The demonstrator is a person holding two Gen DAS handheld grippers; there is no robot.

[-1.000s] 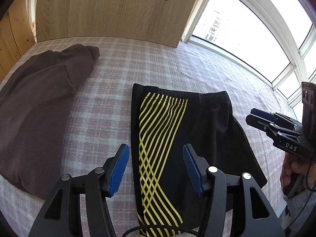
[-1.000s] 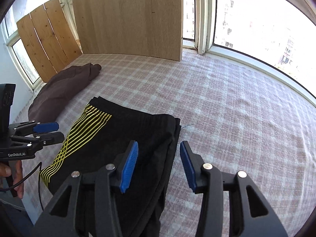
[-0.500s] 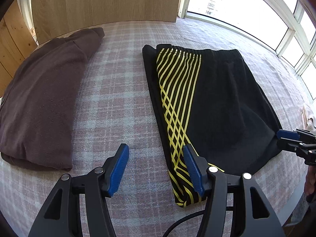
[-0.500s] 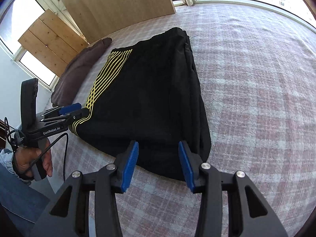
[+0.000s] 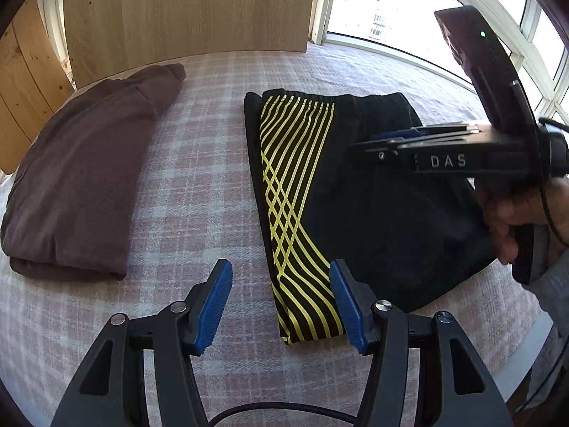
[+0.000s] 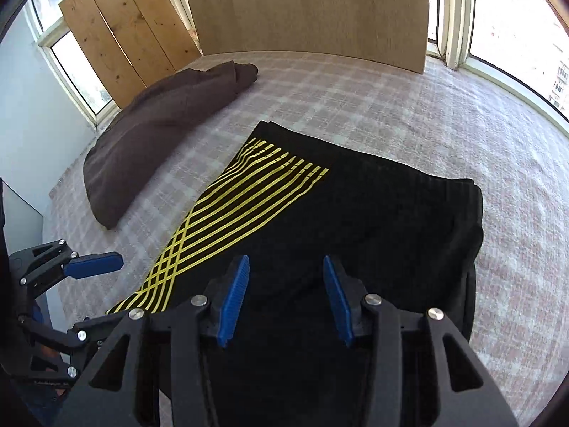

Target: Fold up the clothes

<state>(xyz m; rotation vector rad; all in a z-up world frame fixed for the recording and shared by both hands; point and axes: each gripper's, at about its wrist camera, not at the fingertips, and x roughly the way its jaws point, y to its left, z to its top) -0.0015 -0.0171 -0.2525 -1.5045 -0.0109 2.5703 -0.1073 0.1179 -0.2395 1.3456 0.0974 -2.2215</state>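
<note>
blue-padded left hand-held gripper (image 5: 281, 302) and right hand-held gripper (image 6: 284, 299), agape, empty, above black shorts (image 5: 373, 213)

Matt black cloth shorts (image 5: 373, 220) lie on a rough woven plaid cover (image 5: 199, 192).

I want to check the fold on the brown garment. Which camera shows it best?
The left wrist view: the brown garment lies close and nearly whole, its folded near edge plain on the checked cloth. The right wrist view shows it farther off at the left, foreshortened, its layers hard to read.
</note>
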